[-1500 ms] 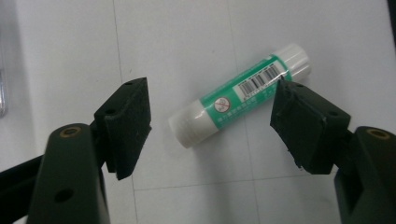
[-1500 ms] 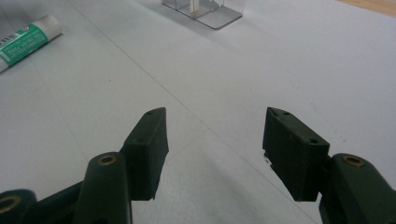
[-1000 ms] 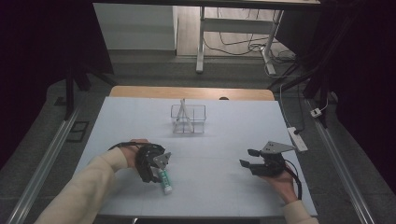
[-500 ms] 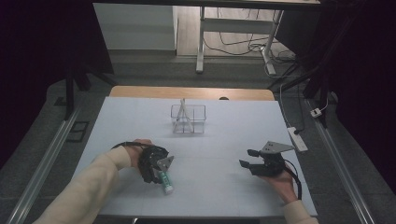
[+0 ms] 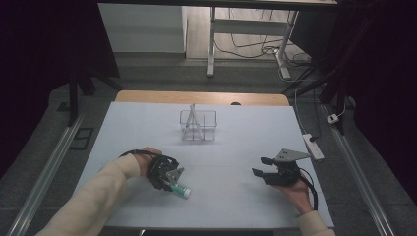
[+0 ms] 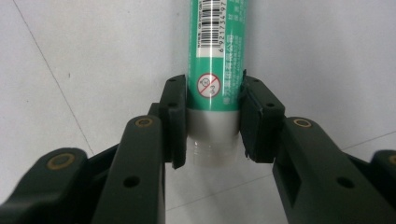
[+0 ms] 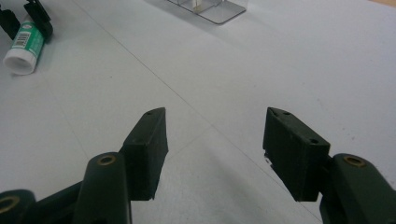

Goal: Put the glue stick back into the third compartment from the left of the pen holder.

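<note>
A green tube [image 6: 215, 56] lies flat on the white table [image 5: 236, 196], near its front left. The left hand-held gripper [image 6: 211, 119], which has edged slightly nearer the person over the past second, is clamped on the tube's end. The right hand-held gripper [image 7: 215, 140] rests at the right, jaws apart. A lift toward the clear organiser [image 5: 198, 125] seems likely next.

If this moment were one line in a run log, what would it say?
left hand-held gripper: shut on green tube, lying on table | right hand-held gripper: open, empty | clear organizer: at table's far side
</note>
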A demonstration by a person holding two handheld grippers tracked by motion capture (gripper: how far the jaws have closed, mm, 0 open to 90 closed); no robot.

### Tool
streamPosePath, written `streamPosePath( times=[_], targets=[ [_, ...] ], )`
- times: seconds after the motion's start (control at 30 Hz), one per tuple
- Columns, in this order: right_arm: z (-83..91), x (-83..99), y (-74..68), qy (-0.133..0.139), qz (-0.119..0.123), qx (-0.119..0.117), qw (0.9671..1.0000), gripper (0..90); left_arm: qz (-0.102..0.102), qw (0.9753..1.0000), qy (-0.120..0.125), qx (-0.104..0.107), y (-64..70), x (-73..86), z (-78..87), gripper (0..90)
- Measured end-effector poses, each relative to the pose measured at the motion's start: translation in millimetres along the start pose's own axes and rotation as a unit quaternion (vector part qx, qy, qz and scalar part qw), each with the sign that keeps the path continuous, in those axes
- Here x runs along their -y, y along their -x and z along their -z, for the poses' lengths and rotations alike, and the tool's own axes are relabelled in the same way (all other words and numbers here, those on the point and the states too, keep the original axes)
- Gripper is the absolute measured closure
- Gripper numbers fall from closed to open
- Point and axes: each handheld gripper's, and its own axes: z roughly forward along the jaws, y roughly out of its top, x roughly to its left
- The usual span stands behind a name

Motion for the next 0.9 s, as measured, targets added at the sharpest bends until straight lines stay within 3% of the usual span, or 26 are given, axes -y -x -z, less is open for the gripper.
streamPosePath(
  times=[0.2, 0.43, 0.63, 0.73, 0.83, 0.9],
  targets=[
    [0.1, -0.1, -0.1, 0.001, 0.000, 0.001, 1.0000, 39.1, 0.033, 0.9992, 0.019, 0.010, -1.5, 2.6, 4.7, 65.0],
    [0.8, -0.5, -0.4, 0.000, 0.001, 0.004, 1.0000, 39.2, 0.088, 0.9936, 0.070, 0.000, -3.1, 7.6, 17.5, 65.0],
    [0.8, -0.6, -0.5, 0.002, 0.000, 0.003, 1.0000, 39.2, 0.147, 0.9851, 0.088, -0.011, -1.5, 13.1, 20.9, 65.0],
    [1.0, -0.6, -0.5, 0.006, -0.001, 0.003, 1.0000, 39.2, 0.177, 0.9787, 0.103, -0.012, 0.3, 16.1, 21.9, 65.1],
    [1.0, -0.6, -0.4, 0.006, -0.001, 0.003, 1.0000, 39.2, 0.198, 0.9738, 0.110, -0.022, 3.0, 16.4, 23.6, 65.0],
    [0.8, -0.5, -0.3, 0.005, 0.000, 0.004, 1.0000, 39.2, 0.214, 0.9689, 0.121, -0.031, 5.0, 16.3, 25.5, 65.0]
  ],
)
